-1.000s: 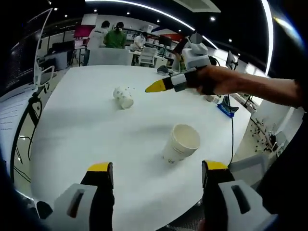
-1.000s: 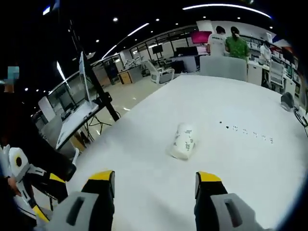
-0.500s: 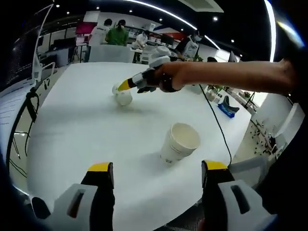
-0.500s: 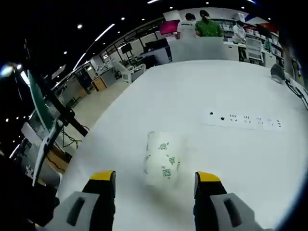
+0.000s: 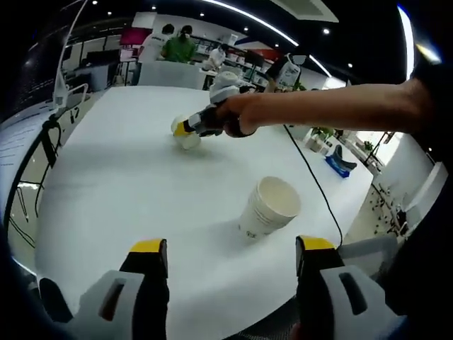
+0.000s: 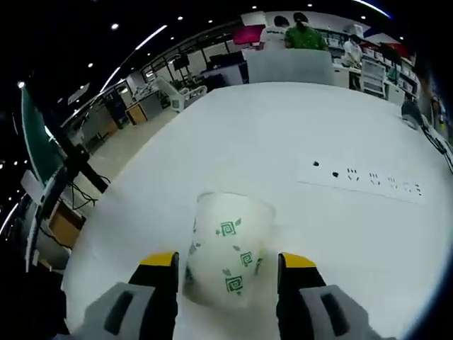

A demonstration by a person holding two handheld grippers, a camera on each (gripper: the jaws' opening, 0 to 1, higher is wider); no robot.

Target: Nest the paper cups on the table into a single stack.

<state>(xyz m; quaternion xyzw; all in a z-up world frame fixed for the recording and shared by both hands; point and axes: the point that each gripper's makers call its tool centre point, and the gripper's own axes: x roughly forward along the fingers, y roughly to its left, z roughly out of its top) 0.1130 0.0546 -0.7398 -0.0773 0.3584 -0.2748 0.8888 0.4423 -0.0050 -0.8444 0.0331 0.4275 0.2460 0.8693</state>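
A white paper cup point(image 5: 269, 207) stands upright, mouth up, on the white round table point(image 5: 120, 191), just beyond my left gripper point(image 5: 232, 248), which is open with nothing between its fingers. Farther off, a second cup point(image 5: 190, 140) lies on its side with the right gripper point(image 5: 182, 128) reaching over it. In the right gripper view that cup point(image 6: 230, 241), white with green square marks, lies between the fingers of my right gripper point(image 6: 228, 261). The jaws stand open close on either side of it, with thin gaps showing.
A row of sockets point(image 6: 361, 180) is set into the tabletop beyond the lying cup. A black cable point(image 5: 311, 177) runs across the table's right side toward its edge. A person's arm point(image 5: 333, 110) stretches in from the right. People stand at the far end of the room.
The right gripper has moved forward onto the lying cup, which now sits between its jaws, and those jaws have narrowed slightly. The left gripper has stayed where it was.
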